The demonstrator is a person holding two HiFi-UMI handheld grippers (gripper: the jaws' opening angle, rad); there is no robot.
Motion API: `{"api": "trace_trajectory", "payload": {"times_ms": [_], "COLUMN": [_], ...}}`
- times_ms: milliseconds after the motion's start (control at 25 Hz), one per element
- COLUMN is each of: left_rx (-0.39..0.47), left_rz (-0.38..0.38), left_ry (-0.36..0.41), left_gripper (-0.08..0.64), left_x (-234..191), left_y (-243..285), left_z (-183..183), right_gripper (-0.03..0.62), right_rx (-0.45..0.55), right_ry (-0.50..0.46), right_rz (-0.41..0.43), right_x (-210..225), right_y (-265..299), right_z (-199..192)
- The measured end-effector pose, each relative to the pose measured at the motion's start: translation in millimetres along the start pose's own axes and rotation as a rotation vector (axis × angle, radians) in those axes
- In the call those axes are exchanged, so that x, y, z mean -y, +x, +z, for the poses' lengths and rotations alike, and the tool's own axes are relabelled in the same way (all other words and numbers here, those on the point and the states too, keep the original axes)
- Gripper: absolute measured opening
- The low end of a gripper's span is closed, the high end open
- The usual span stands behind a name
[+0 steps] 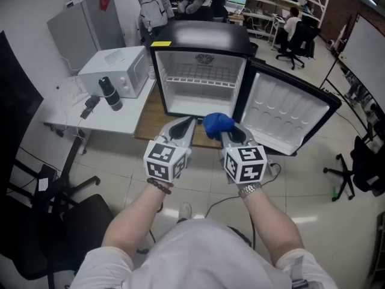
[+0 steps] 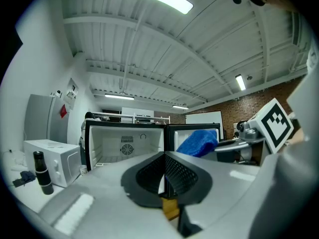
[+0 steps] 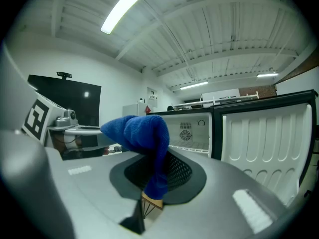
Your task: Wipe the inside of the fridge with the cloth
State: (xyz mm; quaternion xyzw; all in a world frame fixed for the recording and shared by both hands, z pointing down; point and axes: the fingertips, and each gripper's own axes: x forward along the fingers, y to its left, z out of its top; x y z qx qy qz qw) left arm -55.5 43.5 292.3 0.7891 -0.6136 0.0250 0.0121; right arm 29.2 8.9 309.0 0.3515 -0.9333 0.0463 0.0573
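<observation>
You're in an office workroom with a pale tiled floor (image 1: 114,173). Ahead, the small black fridge (image 1: 198,38) sits on a wooden table (image 1: 149,120), its door (image 1: 287,112) swung wide and its inside white. Your right gripper (image 1: 224,134) clamps the bunched blue cloth (image 1: 218,124) just outside the opening. Your left gripper (image 1: 189,125) is closed and empty.

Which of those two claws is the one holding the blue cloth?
The right claw, nearer the open fridge door: the blue cloth is pinched between its jaws. The left claw is shut with nothing in it.
</observation>
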Motion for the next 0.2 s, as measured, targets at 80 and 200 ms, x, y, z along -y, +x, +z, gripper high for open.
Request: {"api": "trace_trajectory", "payload": {"times_ms": [80,200], "left_rx": [-0.001,-0.001], "left_rz": [0.003,0.003], "left_ry": [0.003,0.008], "left_gripper": [0.004,0.003], "left_x": [0.7,3.3], "left_y": [-1.8,-3.8], "left_z": [-0.9,-2.2], "right_gripper": [0.040,0.040], "right_rx": [0.003,0.005], "right_ry": [-0.002,-0.004], "right_rz": [0.001,0.002], "right_x": [-1.2,-2.2], "right_y": [-1.4,-3.9], "right_z": [0.1,-2.0]}}
